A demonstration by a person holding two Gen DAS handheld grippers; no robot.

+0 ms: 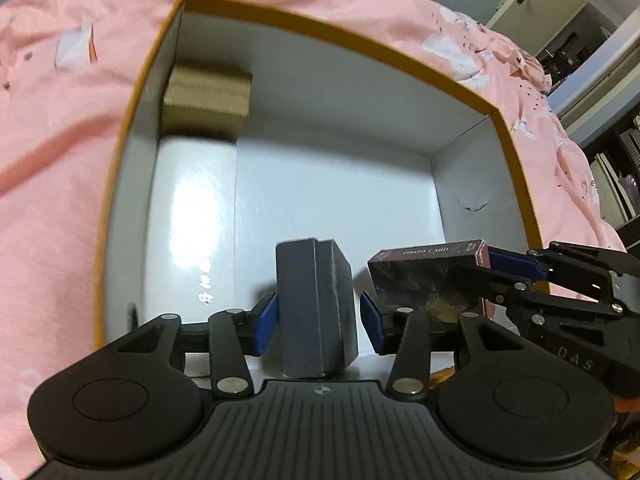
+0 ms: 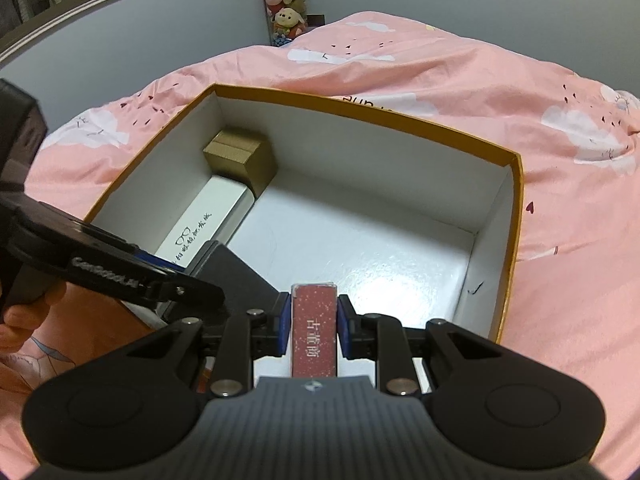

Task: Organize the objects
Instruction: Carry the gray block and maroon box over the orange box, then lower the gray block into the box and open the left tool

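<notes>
between the parted pads of the left gripper (image 1: 318,316) a grey box (image 1: 316,308) is seen, apparently unpressed; a maroon card box (image 2: 314,332) is clamped by the right gripper (image 2: 314,330) over the orange-rimmed box (image 2: 516,216).

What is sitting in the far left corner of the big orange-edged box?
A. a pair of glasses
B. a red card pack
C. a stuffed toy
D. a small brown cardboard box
D: a small brown cardboard box sits in that corner of the big box, just beyond a long white box along the left wall.

Two close wrist fisheyes, angled steeply down into one shared orange-rimmed box (image 1: 516,168).
</notes>
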